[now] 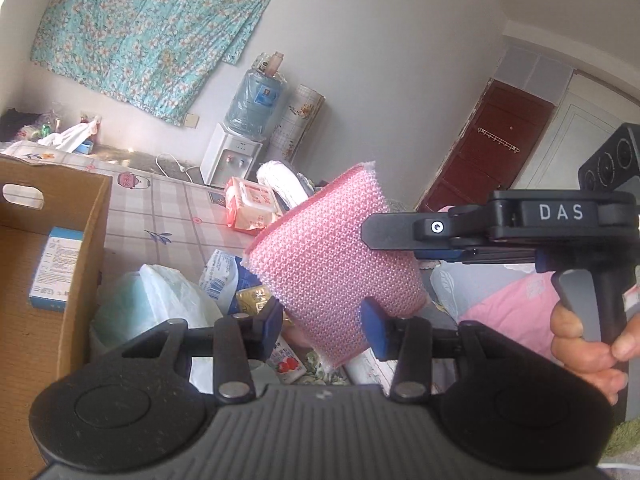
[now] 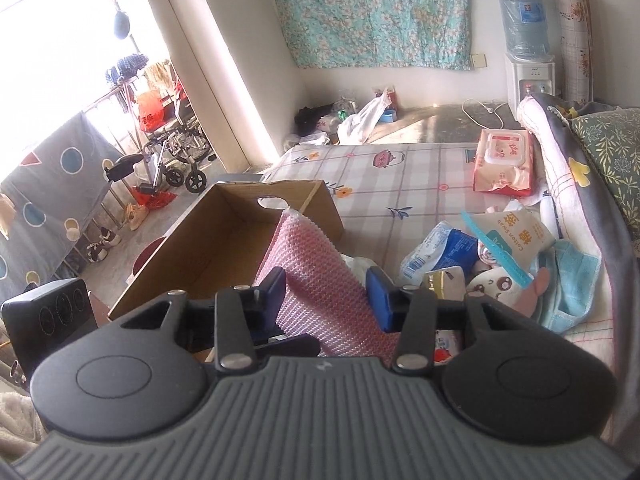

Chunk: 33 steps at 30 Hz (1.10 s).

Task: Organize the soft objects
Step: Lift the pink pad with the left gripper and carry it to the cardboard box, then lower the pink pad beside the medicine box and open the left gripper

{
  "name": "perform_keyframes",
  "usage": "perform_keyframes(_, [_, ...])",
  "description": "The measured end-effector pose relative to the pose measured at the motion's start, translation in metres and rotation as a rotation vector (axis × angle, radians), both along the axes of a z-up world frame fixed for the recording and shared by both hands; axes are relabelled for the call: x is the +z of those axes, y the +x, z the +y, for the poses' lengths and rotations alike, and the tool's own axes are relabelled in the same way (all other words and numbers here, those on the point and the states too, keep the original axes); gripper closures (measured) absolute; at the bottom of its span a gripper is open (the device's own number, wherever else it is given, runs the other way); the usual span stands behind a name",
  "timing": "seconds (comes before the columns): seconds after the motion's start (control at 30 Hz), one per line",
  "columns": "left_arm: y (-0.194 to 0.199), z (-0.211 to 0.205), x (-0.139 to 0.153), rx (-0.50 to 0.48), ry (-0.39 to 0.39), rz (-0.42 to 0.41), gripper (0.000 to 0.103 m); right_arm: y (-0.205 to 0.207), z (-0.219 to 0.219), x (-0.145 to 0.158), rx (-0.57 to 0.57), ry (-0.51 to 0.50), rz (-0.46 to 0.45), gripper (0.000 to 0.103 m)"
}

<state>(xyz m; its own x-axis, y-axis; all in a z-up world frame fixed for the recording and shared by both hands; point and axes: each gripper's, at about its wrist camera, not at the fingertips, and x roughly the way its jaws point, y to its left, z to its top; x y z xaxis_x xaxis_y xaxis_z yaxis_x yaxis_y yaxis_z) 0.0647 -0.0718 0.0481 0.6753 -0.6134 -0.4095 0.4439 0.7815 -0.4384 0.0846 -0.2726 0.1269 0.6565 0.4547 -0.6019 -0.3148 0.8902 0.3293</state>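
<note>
Pink sponge [image 1: 332, 256] sits in the air above the bed clutter, right gripper [image 2: 326, 292] jaws pinched on one end, left gripper [image 1: 322, 320] jaws part open around the other without clearly gripping; soft mesh could slip or fold if right lets go early. Only the left view shows the right gripper's side-on clamp; only the right view shows the cardboard box [image 2: 192, 256] sitting just behind the sponge

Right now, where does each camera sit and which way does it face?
Left wrist: on the left gripper, looking across the bed toward the water dispenser; its own fingers flank the pink sponge, and the right gripper and right hand enter from the right.
Right wrist: on the right gripper, looking across the bed toward the cardboard box and window; its own fingers flank the pink sponge.
Shared: pink sponge, cardboard box, wet wipes pack, water dispenser.
</note>
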Motion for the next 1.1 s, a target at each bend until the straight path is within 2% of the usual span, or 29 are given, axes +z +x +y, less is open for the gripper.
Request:
perform_keyframes(0.13, [0.001,0.058,0.014,0.108,0.009,-0.018,0.058,0.027,0.054,0.008,0.076,0.068,0.023,0.06])
perform_keyframes(0.27, [0.01,0.113,0.028,0.233,0.034,-0.035,0.056,0.069,0.119,-0.001,0.156,0.143,0.109,0.061])
perform_keyframes(0.33, [0.023,0.136,0.034,0.28,0.088,-0.009,0.056,0.092,0.147,-0.01,0.182,0.195,0.162,0.061])
perform_keyframes(0.43, [0.048,0.167,0.033,0.346,0.122,0.037,0.055,0.126,0.187,-0.028,0.197,0.245,0.234,0.061])
perform_keyframes(0.57, [0.092,0.2,0.016,0.412,0.166,0.109,0.055,0.179,0.234,-0.065,0.165,0.278,0.336,0.061])
perform_keyframes(0.77, [0.168,0.231,-0.029,0.398,0.245,0.275,0.055,0.24,0.267,-0.131,0.063,0.225,0.472,0.06])
perform_keyframes(0.83, [0.187,0.227,-0.042,0.373,0.29,0.329,0.055,0.249,0.273,-0.142,0.029,0.181,0.479,0.06])
perform_keyframes(0.93, [0.202,0.226,-0.059,0.36,0.329,0.395,0.054,0.254,0.273,-0.146,0.017,0.132,0.435,0.06])
perform_keyframes(1.1, [0.201,0.231,-0.076,0.33,0.321,0.503,0.052,0.235,0.258,-0.123,0.06,0.139,0.337,0.06])
